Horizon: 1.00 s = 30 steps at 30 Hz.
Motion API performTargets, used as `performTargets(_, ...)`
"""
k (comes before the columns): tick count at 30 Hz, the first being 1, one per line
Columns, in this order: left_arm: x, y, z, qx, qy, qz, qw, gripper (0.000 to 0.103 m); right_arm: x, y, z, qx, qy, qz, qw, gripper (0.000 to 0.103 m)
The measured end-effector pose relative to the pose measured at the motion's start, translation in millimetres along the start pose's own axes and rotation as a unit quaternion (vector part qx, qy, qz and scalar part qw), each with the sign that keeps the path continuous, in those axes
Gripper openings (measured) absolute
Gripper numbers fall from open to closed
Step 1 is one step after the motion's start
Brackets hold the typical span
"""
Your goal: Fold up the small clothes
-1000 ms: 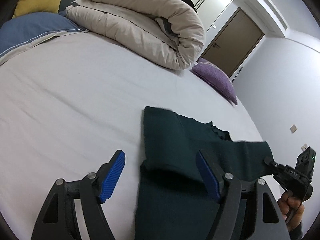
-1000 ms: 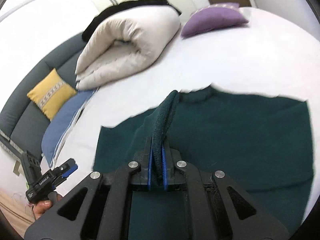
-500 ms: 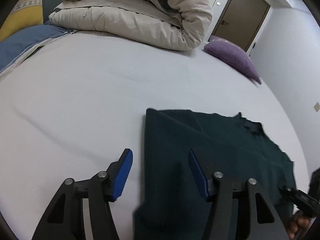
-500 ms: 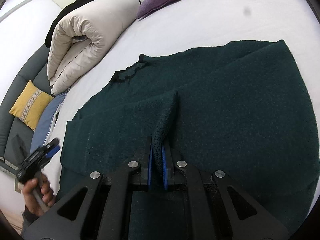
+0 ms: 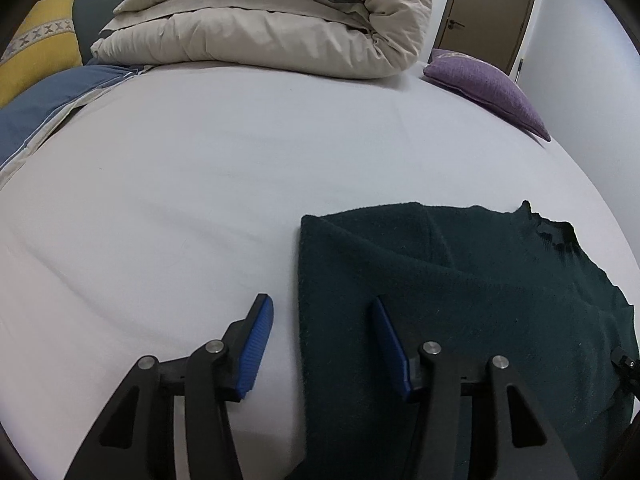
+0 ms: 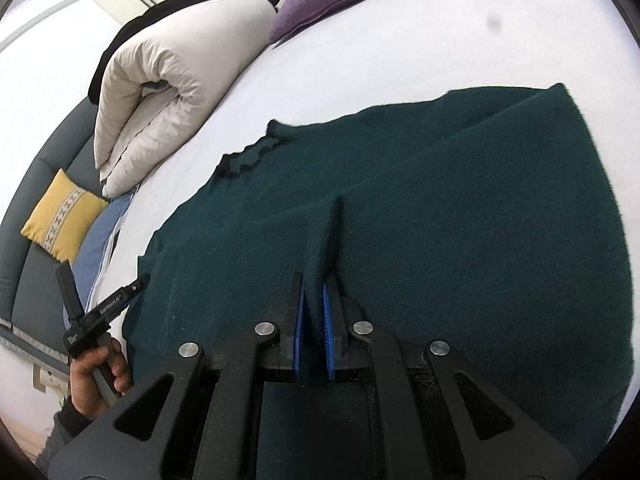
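Right now the dark green sweater lies flat on the white bed, its collar toward the far side where the rolled duvet and the purple cushion sit. What the next move hangs on is the sweater's left edge: it runs near to far, straight between the two blue pads of the left claw. One pad stands over bare sheet, the other over the knit, so the edge lies dead ahead and slightly below the claw. Those jaws have just been closing and now stand half spread, the edge between them but not pressed, as far as I can judge. The left hand is clearly the nearer one to that edge.

The right claw is pressed together, pinching a ridge of the sweater that rises as a narrow pleat running away from the pads toward the collar. I would guess both claws are meant to lift and carry a fold across together.

From the left camera you get the edge lined up with the pads, yet the right claw is barely in sight at the far right rim. From the right camera you see the pinched pleat, the sweater's whole spread, and the left hand gripping its handle at the sweater's left side, though not the left pads themselves
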State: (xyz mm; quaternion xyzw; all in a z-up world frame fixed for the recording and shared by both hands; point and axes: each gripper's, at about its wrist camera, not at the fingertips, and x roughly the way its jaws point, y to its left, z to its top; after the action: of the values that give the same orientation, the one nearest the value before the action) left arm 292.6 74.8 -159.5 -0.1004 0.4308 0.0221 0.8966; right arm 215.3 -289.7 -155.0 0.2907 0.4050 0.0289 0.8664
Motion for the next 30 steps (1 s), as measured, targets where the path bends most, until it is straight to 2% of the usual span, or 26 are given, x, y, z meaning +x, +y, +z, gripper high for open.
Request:
performTargets(3,0,-2,0,0.001,-0.003,0.001,1.0,0.057,-1,1,-2,-0.002,0.006,-0.007,1.0,0.006)
performTargets(5,0,0,-1,-0.002,-0.004,-0.004,1.0,0.057,-5,3,-2,0.0,0.013,-0.017,1.0,0.01)
performTargets(6,0,1,-1,-0.004,-0.005,-0.006,1.0,0.057,-10,5,0,0.004,0.012,-0.035,0.999,0.01)
performTargets(7,0,1,-1,-0.004,-0.006,-0.006,1.0,0.057,-15,8,2,0.006,0.006,-0.051,0.999,0.014)
performTargets(9,0,-1,-2,0.001,-0.007,-0.001,1.0,0.057,-27,16,7,0.005,-0.018,-0.065,0.998,0.014)
performTargets(12,0,-1,-1,0.001,-0.008,-0.001,1.0,0.057,-29,36,15,-0.009,-0.034,-0.031,0.999,0.014)
performTargets(16,0,0,-2,-0.003,-0.009,-0.009,0.9999,0.057,7,55,21,-0.023,-0.003,0.006,1.0,0.016)
performTargets(18,-1,4,-3,-0.011,-0.01,-0.019,0.9997,0.057,40,40,23,-0.007,0.034,0.002,0.999,0.011)
performTargets(19,-1,7,-3,-0.019,-0.011,-0.029,0.9993,0.056,44,28,25,0.003,0.017,0.029,0.999,0.005)
performTargets(20,-2,11,-2,-0.026,-0.011,-0.038,0.9989,0.056,43,18,25,0.012,0.007,0.045,0.999,0.0)
performTargets(22,-4,20,1,-0.047,-0.006,-0.058,0.9972,0.052,35,-6,28,0.067,-0.001,0.066,0.996,0.0)
performTargets(23,-7,24,4,-0.058,-0.004,-0.056,0.9968,0.05,25,-12,27,0.077,-0.016,0.057,0.995,0.0)
performTargets(24,-12,29,6,-0.066,-0.006,-0.045,0.9968,0.05,11,-16,27,0.074,-0.036,0.026,0.996,0.0)
performTargets(25,-19,33,9,-0.078,-0.013,-0.036,0.9962,0.049,4,-18,26,0.075,-0.044,0.007,0.996,0.009)
performTargets(26,-26,33,12,-0.086,-0.023,-0.039,0.9953,0.049,-6,-19,23,0.08,-0.05,-0.022,0.995,0.009)
performTargets(27,-31,30,16,-0.083,-0.031,-0.044,0.9951,0.049,-16,-20,20,0.086,-0.056,-0.015,0.995,0.009)
performTargets(30,-29,1,29,-0.031,-0.037,-0.046,0.9978,0.049,-27,-1,14,0.073,-0.06,0.044,0.995,0.009)
